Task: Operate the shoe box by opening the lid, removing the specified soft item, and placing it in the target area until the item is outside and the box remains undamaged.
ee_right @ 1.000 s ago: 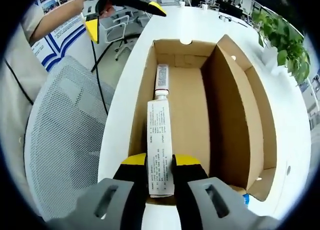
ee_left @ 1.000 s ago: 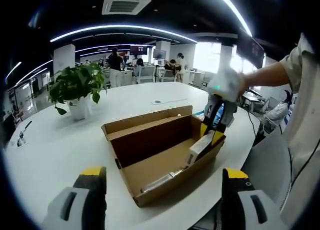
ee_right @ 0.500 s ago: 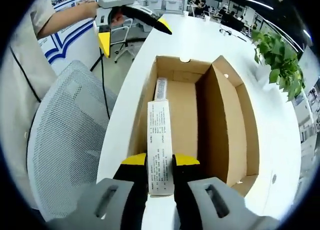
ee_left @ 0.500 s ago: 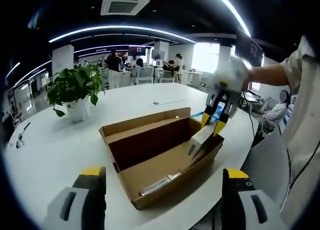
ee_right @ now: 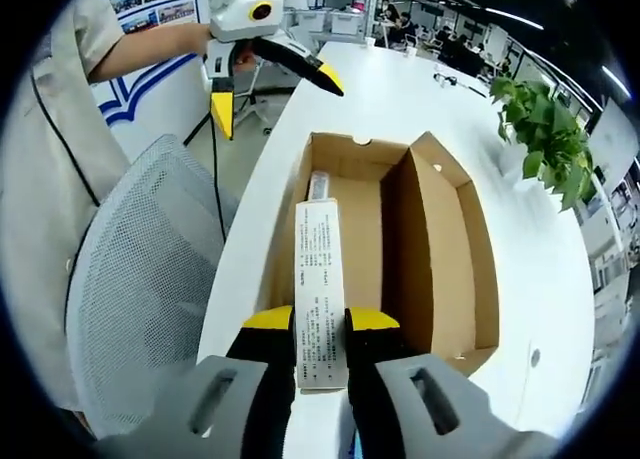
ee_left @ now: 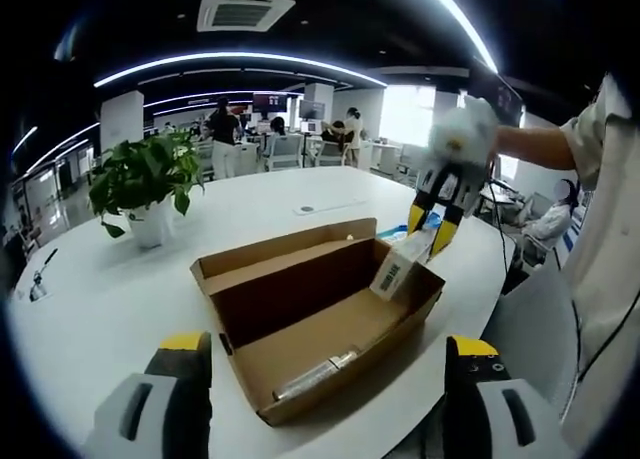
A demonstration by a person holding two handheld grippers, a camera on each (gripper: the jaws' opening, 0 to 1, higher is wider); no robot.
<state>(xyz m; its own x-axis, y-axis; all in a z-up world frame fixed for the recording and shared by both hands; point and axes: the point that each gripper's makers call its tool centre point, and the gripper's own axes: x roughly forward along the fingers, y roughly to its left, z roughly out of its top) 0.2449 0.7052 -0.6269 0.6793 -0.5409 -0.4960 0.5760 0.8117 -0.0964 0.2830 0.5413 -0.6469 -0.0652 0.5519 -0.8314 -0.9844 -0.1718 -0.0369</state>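
In the right gripper view we see our right gripper (ee_right: 320, 324) clamped on a long white carton (ee_right: 319, 289) printed with small dark text, held up above the near end of the open brown shoe box (ee_right: 452, 249), with the carton's far end pointing toward 12 o'clock. A silvery tube (ee_left: 312, 375) lies on the box floor. Our left gripper (ee_left: 320, 354) stands wide and empty, the box on the white table (ee_left: 110, 299) lying beyond it toward 12 o'clock.
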